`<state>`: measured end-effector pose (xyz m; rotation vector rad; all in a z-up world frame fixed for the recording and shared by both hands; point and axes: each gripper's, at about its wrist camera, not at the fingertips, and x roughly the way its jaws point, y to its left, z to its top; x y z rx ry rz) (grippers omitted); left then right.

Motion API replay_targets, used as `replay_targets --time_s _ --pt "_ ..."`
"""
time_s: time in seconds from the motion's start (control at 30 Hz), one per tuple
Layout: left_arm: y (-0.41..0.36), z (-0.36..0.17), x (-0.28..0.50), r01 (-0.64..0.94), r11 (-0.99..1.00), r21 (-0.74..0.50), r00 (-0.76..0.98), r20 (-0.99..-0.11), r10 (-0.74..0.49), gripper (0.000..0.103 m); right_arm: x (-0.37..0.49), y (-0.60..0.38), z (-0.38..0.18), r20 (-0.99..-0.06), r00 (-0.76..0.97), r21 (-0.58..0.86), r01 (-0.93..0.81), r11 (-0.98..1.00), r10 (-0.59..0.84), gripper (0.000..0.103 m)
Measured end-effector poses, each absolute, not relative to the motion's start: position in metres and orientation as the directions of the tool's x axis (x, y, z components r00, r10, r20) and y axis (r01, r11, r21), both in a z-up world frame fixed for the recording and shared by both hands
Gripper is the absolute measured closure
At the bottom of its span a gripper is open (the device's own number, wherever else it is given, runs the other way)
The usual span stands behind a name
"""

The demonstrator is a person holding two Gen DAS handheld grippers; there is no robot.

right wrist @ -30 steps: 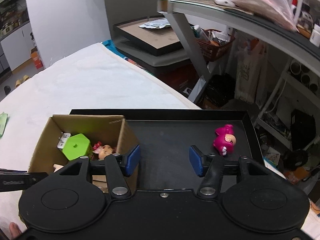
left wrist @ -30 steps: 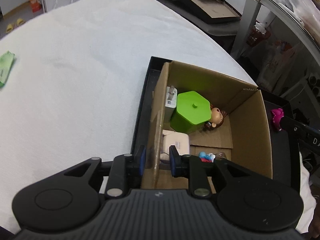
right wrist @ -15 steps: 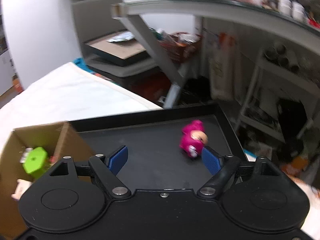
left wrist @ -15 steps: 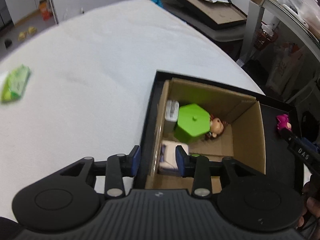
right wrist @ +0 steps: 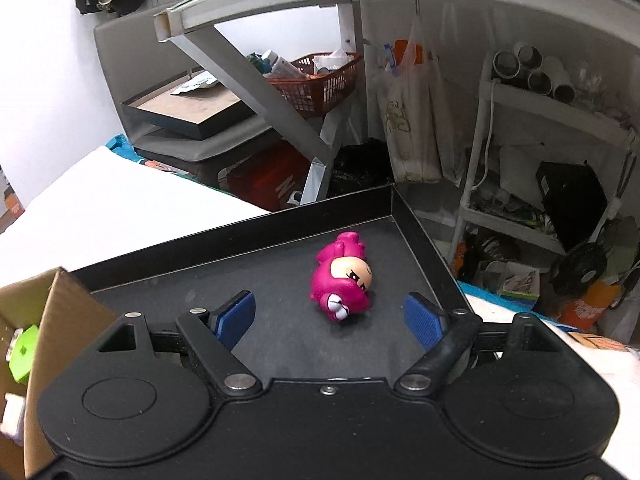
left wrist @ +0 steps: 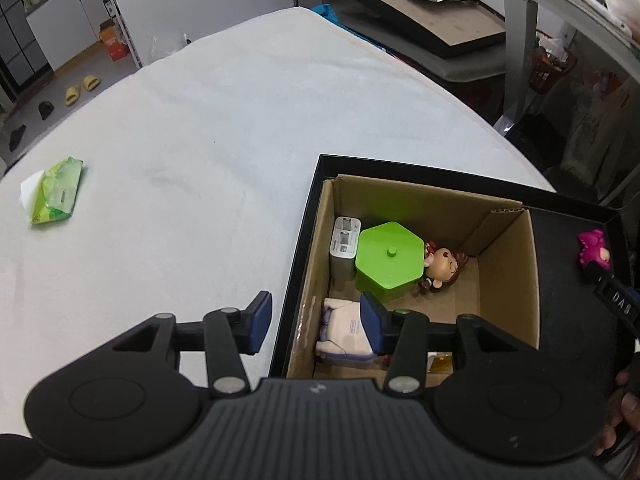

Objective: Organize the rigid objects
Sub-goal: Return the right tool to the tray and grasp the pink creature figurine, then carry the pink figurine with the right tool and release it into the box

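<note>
A pink toy figure (right wrist: 343, 279) lies on the black tray (right wrist: 200, 276) near its far right corner, also seen at the tray's right in the left wrist view as the pink toy (left wrist: 595, 249). My right gripper (right wrist: 331, 317) is open, its blue pads on either side of the toy and just short of it. The cardboard box (left wrist: 507, 276) in the tray holds a green hexagonal container (left wrist: 390, 260), a monkey figure (left wrist: 442, 270), a grey charger (left wrist: 344, 246) and a white item (left wrist: 344, 334). My left gripper (left wrist: 316, 323) hangs open over the box's left wall, holding nothing.
A green tissue pack (left wrist: 56, 191) lies far left on the white tabletop (left wrist: 200, 140). Beyond the table's right edge stand a metal frame (right wrist: 256, 76), a red basket (right wrist: 320, 76) and cluttered shelves (right wrist: 540, 152). A person's hand (left wrist: 626, 404) shows at the right edge.
My left gripper opened wider and pulled up and back from the box wall. My right gripper swung right toward the pink toy and opened wider around it.
</note>
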<state>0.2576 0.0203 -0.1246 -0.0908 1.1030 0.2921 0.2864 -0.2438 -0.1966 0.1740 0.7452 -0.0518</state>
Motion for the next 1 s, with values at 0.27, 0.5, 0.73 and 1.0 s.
replay_targets --time_s 0.27,0.5,0.73,1.0 --pt "0.006 -0.140 0.269 -0.261 0.951 0.166 0.360 -0.897 0.256 0.056 0.306 -0.236 -0.206 -0.679 0.734 0.085 0.086 0.993 -0.006 0.020" --pt "-0.008 -0.152 0.272 -0.232 0.946 0.226 0.328 -0.898 0.295 0.056 0.315 -0.232 -0.213 -0.690 0.723 0.072 0.059 0.996 0.007 0.020" --pt "-0.018 -0.149 0.270 -0.215 0.941 0.262 0.328 -0.888 0.323 0.054 0.318 -0.232 -0.219 -0.703 0.712 0.046 0.036 0.998 0.007 0.065" --pt "-0.015 -0.130 0.258 -0.222 0.949 0.224 0.373 -0.880 0.295 0.053 0.307 -0.230 -0.211 -0.695 0.716 0.078 -0.020 0.997 0.069 0.066"
